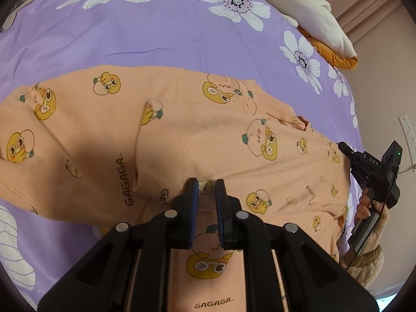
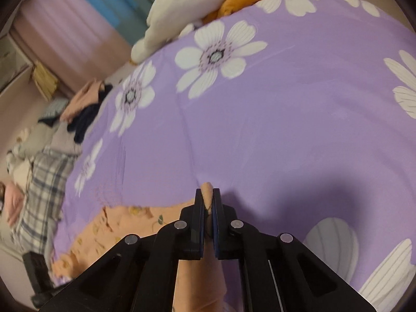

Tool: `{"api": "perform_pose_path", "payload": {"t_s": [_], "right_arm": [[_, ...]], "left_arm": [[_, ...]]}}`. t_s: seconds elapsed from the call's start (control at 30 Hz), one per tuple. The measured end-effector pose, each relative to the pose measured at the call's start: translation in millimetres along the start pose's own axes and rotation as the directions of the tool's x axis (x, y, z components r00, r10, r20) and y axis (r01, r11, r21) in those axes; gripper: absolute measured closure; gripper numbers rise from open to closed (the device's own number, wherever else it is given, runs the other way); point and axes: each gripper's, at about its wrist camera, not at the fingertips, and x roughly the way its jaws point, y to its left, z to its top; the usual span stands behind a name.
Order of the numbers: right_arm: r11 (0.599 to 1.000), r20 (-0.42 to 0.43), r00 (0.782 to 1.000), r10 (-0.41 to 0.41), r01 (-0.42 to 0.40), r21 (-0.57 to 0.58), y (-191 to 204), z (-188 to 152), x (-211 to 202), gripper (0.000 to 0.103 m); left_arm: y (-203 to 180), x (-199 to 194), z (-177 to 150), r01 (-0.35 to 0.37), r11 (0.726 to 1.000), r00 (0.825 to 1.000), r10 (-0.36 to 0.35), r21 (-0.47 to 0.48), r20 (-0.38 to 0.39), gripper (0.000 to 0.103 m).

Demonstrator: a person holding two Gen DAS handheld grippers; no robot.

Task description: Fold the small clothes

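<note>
1. Two grippers, both mine, grip one peach cartoon-print garment [image 1: 182, 135] lying on the purple floral bedsheet [image 1: 145, 36].
2. My left gripper [image 1: 207, 186] has its fingers nearly closed, pinching a fold of the cloth, which spreads ahead of them.
3. My right gripper [image 2: 207, 195] has its fingers clamped tight on an edge of the garment; the rest trails back and left of them.

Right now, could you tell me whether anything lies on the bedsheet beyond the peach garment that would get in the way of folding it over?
Nothing visible does. Both claws, left and right, already pinch the peach garment, and the purple floral bedsheet beyond it is bare. The white and orange plush sits far off at the bed's edge.
</note>
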Motion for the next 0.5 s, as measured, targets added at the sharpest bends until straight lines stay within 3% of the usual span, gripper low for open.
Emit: {"api": "perform_pose_path", "payload": {"t_s": [0.2, 0.5], "right_arm": [[0.996, -0.049, 0.996, -0.075, 0.073, -0.040, -1.3, -6.6, 20.5, 0.098], [0.989, -0.043, 0.991, -0.130, 0.127, -0.071, 3.5, -11.0, 19.5, 0.095]], "left_arm": [[0.2, -0.9, -2.1, -0.016, 1.000, 1.000, 0.016, 0.004, 0.005, 0.091], [-4.5, -9.5, -7.4, -0.044, 0.999, 0.998, 0.044, 0.001, 0.033, 0.090]]}}
